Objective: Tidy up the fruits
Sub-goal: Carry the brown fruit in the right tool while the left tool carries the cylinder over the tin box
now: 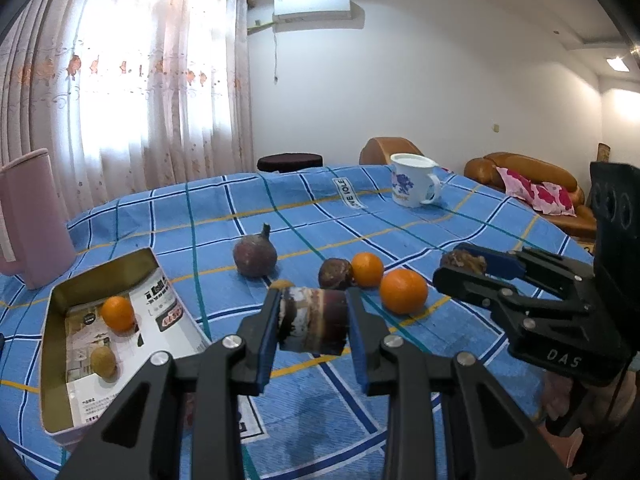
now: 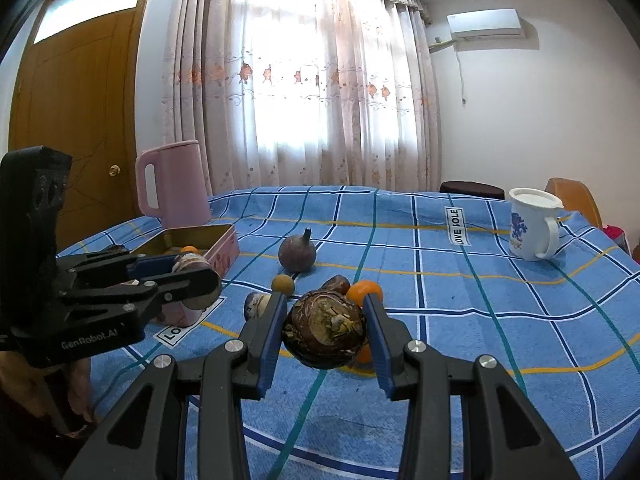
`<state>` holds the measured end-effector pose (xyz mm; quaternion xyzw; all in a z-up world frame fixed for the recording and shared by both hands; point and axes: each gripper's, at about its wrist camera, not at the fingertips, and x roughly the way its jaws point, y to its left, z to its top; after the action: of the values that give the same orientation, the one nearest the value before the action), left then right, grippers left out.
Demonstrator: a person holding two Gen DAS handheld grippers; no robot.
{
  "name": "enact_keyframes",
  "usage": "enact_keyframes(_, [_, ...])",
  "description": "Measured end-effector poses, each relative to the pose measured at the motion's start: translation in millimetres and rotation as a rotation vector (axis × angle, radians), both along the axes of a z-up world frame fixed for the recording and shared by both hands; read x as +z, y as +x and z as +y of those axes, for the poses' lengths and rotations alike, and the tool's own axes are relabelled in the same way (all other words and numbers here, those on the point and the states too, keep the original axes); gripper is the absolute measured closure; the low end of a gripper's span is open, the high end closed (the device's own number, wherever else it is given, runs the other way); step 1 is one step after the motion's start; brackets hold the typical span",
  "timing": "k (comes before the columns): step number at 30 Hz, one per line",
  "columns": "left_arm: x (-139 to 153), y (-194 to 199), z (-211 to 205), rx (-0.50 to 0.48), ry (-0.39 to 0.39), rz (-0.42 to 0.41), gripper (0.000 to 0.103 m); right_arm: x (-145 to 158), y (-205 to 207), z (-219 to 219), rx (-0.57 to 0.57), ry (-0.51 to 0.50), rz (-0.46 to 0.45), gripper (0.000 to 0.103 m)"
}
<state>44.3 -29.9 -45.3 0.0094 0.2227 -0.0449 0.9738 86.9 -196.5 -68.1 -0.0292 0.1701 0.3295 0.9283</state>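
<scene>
**Fruits held in both grippers above a blue checked table**

Fruits lie loose on a table covered with a blue checked cloth with yellow and teal lines, and two are lifted clear of it. The left gripper has its blue-padded jaws closed most of the way on a stubby, brown-and-cream banded cylindrical piece of fruit, held just above the cloth. The right gripper has its jaws pressed against both sides of a round, dark brown fruit with a flaky, papery skin, also held off the cloth.

Just beyond the left gripper, two bright oranges sit near each other, with a small dark brown round fruit touching the farther one. Behind them, well apart, stands a larger purple-brown round fruit with a pointed stalk. In the right wrist view, a small tan ball-shaped fruit rests near that stalked fruit.

To the left is an open rectangular tin box with a gold inner wall and printed paper on its floor. Inside it lie a third orange and a small greenish-brown oval fruit, apart from each other.

Farther out, a tall pink plastic jug with a handle stands behind the tin. A white mug with a blue flower pattern and a lid stands near the far right edge of the table. Sheer curtains with orange flowers cover a bright window.
</scene>
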Motion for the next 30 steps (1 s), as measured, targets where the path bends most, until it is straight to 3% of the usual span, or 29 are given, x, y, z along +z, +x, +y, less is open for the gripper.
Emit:
enact_keyframes(11, [7.6, -2.7, 15.1, 0.034, -0.017, -0.01, 0.07, 10.5, 1.5, 16.1, 0.039, -0.02, -0.011, 0.062])
enact_keyframes(19, [19.2, -6.5, 45.6, 0.095, -0.055, -0.024, 0.07, 35.8, 10.2, 40.9, 0.112, 0.004, 0.003, 0.062])
enact_keyframes(30, [21.6, -6.4, 127.1, 0.269, -0.122, -0.005, 0.07, 54.3, 25.4, 134.6, 0.268, -0.073, 0.017, 0.062])
